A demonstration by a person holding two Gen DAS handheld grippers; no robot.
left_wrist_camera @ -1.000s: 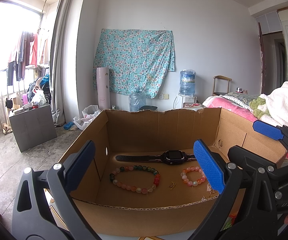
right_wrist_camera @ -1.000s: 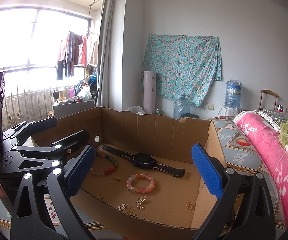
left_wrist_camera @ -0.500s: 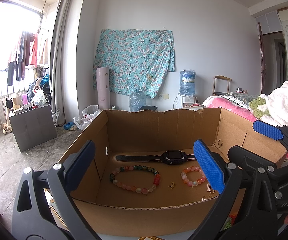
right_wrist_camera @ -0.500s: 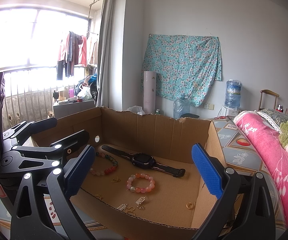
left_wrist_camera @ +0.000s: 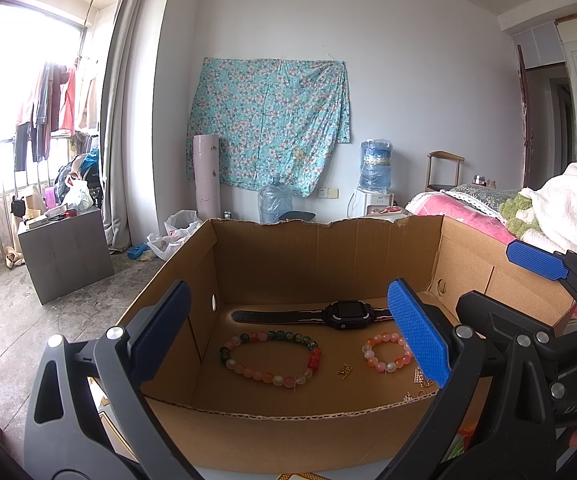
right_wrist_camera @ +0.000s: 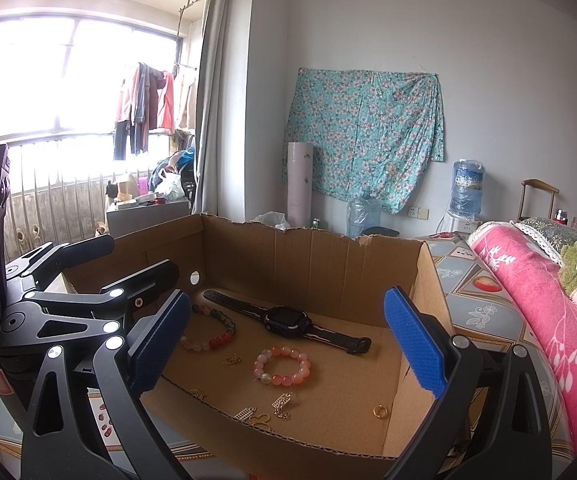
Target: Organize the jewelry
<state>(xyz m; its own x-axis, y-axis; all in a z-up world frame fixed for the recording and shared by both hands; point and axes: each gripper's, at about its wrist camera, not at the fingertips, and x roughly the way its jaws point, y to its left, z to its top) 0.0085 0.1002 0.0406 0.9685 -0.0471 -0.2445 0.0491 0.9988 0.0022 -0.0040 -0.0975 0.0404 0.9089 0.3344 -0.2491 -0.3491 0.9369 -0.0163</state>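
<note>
Inside the cardboard box [left_wrist_camera: 320, 256] lie pastel bead bracelets [left_wrist_camera: 270, 358] and a dark watch [left_wrist_camera: 348, 314]; both tools gape empty.

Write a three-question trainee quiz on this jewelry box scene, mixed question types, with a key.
1. True or false: the left tongs are shut on the large bead bracelet.
2. Which lies nearest the cardboard box's back wall? A) smartwatch B) small bead bracelet C) gold ring
3. Fill in: the right tongs are ____, holding nothing.

Key: 1 false; 2 A; 3 open
</note>
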